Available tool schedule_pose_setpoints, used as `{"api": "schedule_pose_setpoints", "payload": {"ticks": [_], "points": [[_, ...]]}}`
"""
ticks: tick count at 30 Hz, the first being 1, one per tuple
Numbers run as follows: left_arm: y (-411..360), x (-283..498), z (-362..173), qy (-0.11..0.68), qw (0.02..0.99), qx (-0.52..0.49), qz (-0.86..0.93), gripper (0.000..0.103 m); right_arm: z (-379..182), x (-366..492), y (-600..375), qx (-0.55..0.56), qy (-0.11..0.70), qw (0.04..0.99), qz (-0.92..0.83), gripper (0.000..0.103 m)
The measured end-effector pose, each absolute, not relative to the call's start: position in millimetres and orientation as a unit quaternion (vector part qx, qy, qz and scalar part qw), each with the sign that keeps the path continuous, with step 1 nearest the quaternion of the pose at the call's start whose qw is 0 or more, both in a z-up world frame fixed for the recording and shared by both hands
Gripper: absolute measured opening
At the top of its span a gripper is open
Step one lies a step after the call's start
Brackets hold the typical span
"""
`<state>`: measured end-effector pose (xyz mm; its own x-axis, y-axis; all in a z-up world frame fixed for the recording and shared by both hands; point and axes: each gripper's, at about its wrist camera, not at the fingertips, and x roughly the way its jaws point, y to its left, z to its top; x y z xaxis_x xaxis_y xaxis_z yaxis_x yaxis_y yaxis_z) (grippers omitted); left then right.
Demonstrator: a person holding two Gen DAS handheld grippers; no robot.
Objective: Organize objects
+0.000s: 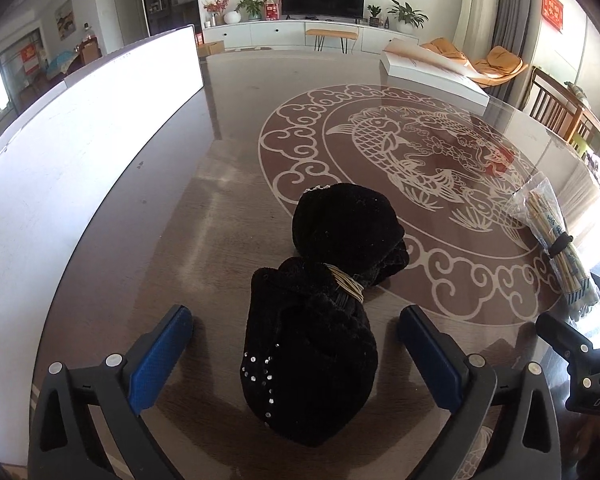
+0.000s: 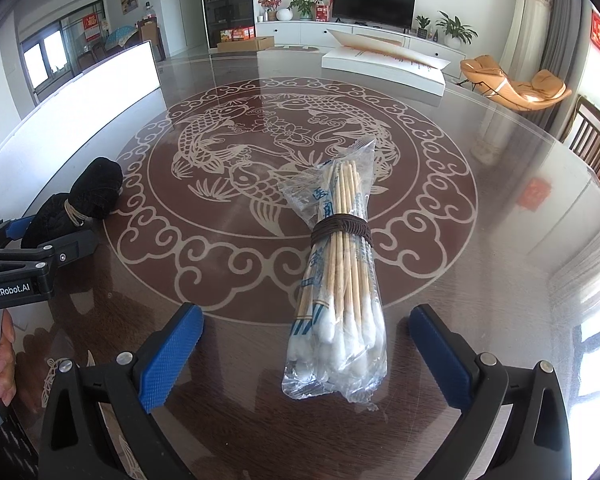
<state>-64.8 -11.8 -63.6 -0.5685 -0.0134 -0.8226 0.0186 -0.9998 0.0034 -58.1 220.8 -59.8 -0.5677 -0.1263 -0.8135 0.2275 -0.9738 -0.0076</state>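
On left tongs (image 2: pixel 14 236) — "GenRobot.AI" label (image 2: pixel 8 293)

A black fuzzy cloth bundle (image 1: pixel 324 312), cinched at its waist with tan cord, lies on the bench at near left. A clear bag of cotton swabs (image 2: pixel 340 276), bound with dark cord, lies at near right.

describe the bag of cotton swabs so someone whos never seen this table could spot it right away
Find the round glass-topped table with the pale fish-and-cloud medallion. On the medallion's near edge, between the open right gripper fingers, lies the bag of cotton swabs. Unlike the black velvet bundle to its left, it is clear plastic showing wooden sticks with white tips, cinched midway by dark brown cord.
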Motion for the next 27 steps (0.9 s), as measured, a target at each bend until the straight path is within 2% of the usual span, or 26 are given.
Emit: {"api": "schedule_pose_setpoints", "payload": {"ticks": [6,11,12,13,14,15,16,18,21,27], "points": [[-10.8,-66.3,-63.7,0.003,0.010,0.466,-0.885,0.103,-59.8,-58.2,221.1,0.454,0.054,0.101,-0.884,0.103],[-13.9,-77.4,-60.7,-0.008,-0.013,0.499,-0.866,0.103,-50.7,-85.2,238.9,0.495,0.010,0.139,-0.858,0.102],[-16.4,-78.0,-59.2,-0.006,-0.004,0.492,-0.871,0.092,-48.9,-93.8,241.0,0.503,0.012,0.141,-0.852,0.100],[-18.2,-77.4,-56.1,-0.004,-0.002,0.481,-0.877,0.068,-48.2,-102.6,241.2,0.514,0.018,0.146,-0.845,0.082],[-17.9,-77.3,-53.1,-0.006,-0.006,0.475,-0.880,0.055,-45.9,-108.5,240.4,0.516,0.028,0.148,-0.843,0.064],[-16.9,-77.1,-51.0,-0.012,-0.010,0.473,-0.881,0.030,-44.7,-112.8,238.6,0.518,0.041,0.152,-0.841,0.052],[-17.1,-76.4,-49.6,-0.012,-0.013,0.474,-0.880,0.031,-43.4,-115.4,235.2,0.520,0.060,0.149,-0.839,0.033],[-22.0,-69.2,-43.2,-0.004,-0.016,0.463,-0.886,0.030,-41.5,-117.5,230.4,0.527,0.075,0.158,-0.831,0.031],[-41.3,-53.2,-20.4,0.033,-0.016,0.440,-0.897,0.030,-26.7,-113.6,227.5,0.525,0.056,0.173,-0.832,0.031],[-123.3,-21.1,61.7,0.105,0.016,0.367,-0.924,0.030,47.6,-110.9,163.5,0.470,0.016,0.259,-0.844,0.031]]}}
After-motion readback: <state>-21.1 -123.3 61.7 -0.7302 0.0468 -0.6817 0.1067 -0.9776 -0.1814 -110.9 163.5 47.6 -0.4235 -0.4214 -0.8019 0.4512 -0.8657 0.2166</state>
